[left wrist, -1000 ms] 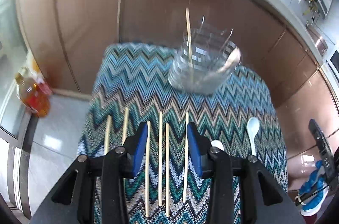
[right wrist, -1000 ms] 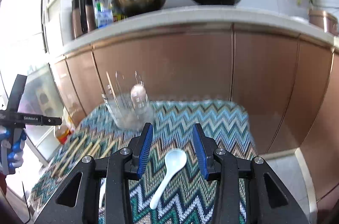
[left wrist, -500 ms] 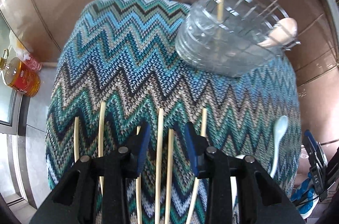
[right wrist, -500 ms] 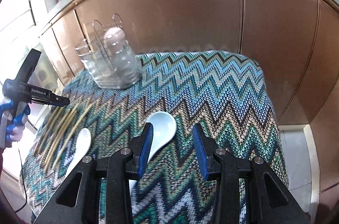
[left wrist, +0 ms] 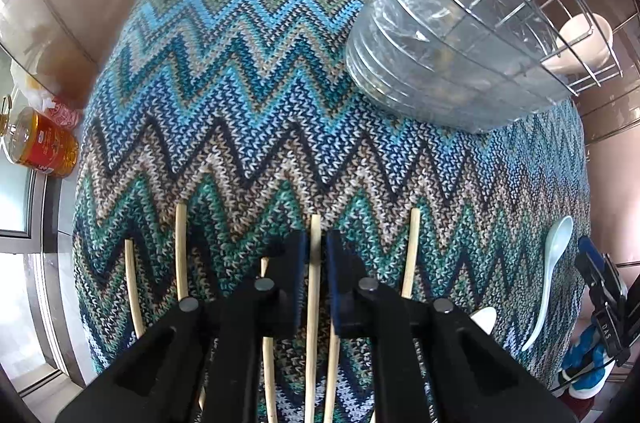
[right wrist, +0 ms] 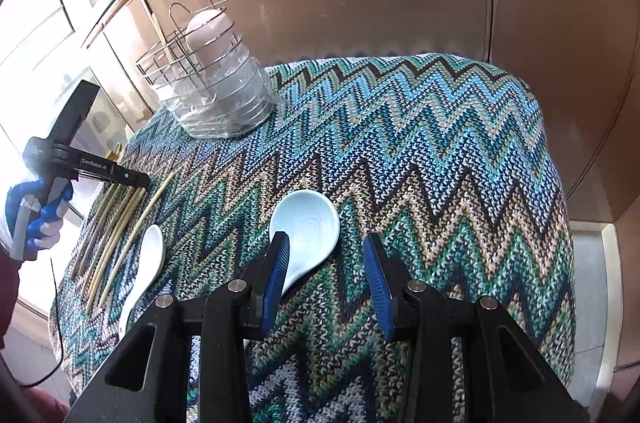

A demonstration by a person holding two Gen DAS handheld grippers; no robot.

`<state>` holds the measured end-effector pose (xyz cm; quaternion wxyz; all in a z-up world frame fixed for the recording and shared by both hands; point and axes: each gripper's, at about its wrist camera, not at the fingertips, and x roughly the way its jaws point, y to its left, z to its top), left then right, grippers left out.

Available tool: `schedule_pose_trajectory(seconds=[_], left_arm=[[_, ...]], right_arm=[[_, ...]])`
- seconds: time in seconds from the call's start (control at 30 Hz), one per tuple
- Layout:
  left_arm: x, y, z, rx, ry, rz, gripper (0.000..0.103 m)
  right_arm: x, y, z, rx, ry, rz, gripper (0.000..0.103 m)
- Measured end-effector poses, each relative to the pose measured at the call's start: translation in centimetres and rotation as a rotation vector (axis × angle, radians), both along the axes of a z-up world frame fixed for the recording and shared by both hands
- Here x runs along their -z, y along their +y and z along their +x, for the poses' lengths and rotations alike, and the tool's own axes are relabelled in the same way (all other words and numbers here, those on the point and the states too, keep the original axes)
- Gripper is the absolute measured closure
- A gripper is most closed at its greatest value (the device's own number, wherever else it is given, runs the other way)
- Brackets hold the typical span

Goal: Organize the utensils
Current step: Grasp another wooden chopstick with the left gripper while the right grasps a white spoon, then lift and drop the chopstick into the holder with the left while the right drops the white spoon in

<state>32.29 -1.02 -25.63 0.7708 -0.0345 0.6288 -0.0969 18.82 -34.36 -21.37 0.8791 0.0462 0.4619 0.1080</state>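
Left gripper (left wrist: 316, 255) pinched shut on one thin bamboo chopstick (left wrist: 314, 287) lying on the table (left wrist: 240, 103) – light, stiff, slippery, grip mid-shaft – right gripper (right wrist: 324, 263) open over the fragile pale-blue ceramic spoon (right wrist: 306, 227), wire holder (right wrist: 208, 79) behind.

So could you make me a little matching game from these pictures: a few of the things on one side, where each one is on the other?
Things:
1. pale blue spoon
2. pink spoon
3. chopstick
4. white spoon

Places:
A. standing in the wire holder
B. between the left gripper fingers
C. just ahead of the open right gripper
D. on the cloth beside the loose chopsticks

Pairs: 1-C, 2-A, 3-B, 4-D
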Motion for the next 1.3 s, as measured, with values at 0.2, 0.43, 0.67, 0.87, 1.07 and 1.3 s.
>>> schedule_pose_trajectory(seconds=[0.2, 0.43, 0.67, 0.87, 1.07, 1.3], left_arm=[[0.4, -0.2, 0.5, 0.004, 0.006, 0.009, 0.098], [0.3, -0.1, 0.5, 0.008, -0.017, 0.003, 0.098], [-1.9, 0.2, -0.6, 0.013, -0.058, -0.004, 0.098], [-4.2, 0.8, -2.4, 0.011, -0.102, -0.021, 0.098], [-7.7, 1.7, -4.5, 0.012, -0.191, -0.054, 0.098], [-13.7, 2.2, -6.7, -0.009, -0.398, -0.107, 0.098]], right_arm=[[0.4, -0.5, 1.1, -0.029, 0.038, 0.035, 0.064], [1.4, -2.0, 3.2, -0.062, 0.111, 0.16, 0.064], [2.6, -2.5, 5.3, -0.115, 0.182, 0.24, 0.078], [2.4, -1.2, 5.3, -0.153, 0.163, 0.155, 0.095], [-0.4, -0.6, 2.8, -0.122, 0.069, 0.073, 0.096], [-8.0, 1.7, 1.0, -0.082, -0.131, 0.025, 0.095]])
